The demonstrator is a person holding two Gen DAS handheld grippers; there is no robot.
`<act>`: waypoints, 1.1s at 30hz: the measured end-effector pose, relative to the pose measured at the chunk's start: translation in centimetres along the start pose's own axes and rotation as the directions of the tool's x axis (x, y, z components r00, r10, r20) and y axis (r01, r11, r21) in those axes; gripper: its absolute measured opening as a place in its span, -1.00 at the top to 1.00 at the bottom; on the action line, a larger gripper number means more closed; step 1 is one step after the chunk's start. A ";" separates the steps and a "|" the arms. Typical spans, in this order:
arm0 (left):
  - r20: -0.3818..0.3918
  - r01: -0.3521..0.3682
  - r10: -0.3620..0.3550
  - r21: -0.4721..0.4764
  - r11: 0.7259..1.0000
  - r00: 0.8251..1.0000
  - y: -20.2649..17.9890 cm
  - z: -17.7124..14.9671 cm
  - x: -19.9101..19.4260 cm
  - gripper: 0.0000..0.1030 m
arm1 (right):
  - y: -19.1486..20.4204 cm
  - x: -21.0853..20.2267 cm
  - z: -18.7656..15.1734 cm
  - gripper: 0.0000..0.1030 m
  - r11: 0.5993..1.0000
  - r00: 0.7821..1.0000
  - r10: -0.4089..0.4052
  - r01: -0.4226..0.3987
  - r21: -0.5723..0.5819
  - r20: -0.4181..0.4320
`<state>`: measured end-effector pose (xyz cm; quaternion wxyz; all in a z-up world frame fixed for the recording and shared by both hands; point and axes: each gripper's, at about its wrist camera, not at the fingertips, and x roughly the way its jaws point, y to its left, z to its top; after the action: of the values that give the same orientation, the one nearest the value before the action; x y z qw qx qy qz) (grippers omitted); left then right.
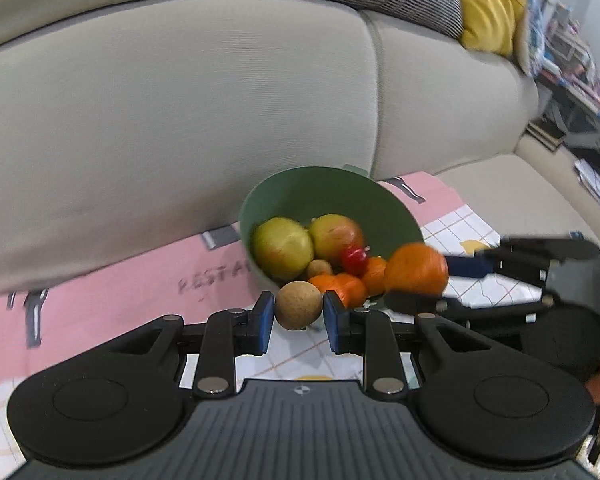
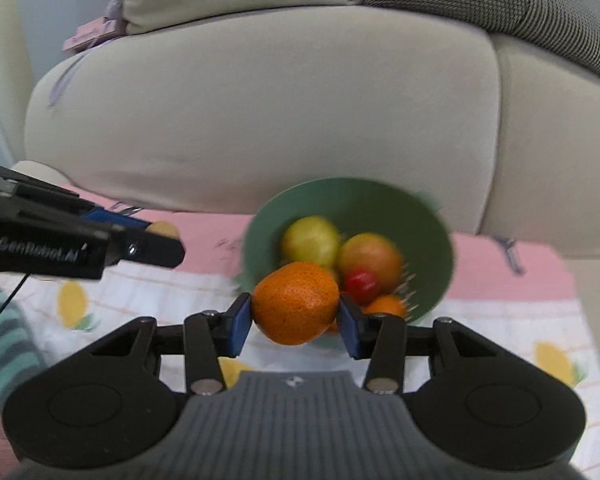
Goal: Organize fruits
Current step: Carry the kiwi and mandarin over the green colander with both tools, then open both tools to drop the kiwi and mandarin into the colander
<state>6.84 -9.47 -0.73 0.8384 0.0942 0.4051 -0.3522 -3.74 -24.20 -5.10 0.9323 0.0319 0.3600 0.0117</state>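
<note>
Both views evenly lit, soft diffuse light, source not identifiable; no hard glare. Shadows weak: only a faint dark patch under the green bowl (image 1: 396, 208) and beneath the sofa (image 1: 180, 120) edge. Strong fisheye curvature, sofa lines bow toward the frame borders, corners vignetted dark. Motion blur in left wrist view on the orange (image 1: 416, 269) and the right gripper (image 1: 444, 280); in right wrist view the bowl rim and the 2 apples inside smear, possibly from camera movement. Background shelving soft, unresolved.
</note>
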 end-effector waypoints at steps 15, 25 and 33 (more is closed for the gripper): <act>-0.155 -0.074 0.100 0.165 0.984 0.983 -2.5 3.9 7.9 0.43 | -4.9 6.8 1.1 0.16 0.951 0.988 -0.142 0.121 -0.284 -0.054; -0.241 -0.096 0.142 0.191 0.977 0.960 -2.0 3.8 11.1 0.42 | -4.9 9.0 0.3 0.16 0.921 0.983 -0.157 0.112 -0.374 -0.092; -0.243 -0.108 0.150 0.178 0.978 0.958 -1.7 3.5 11.5 0.35 | -4.7 9.4 0.2 0.16 0.922 0.982 -0.152 0.101 -0.375 -0.109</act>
<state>12.76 -18.19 -6.80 0.7900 0.2332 0.4725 -0.3136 3.35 -28.49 -11.51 0.8938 -0.1672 0.4155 0.0207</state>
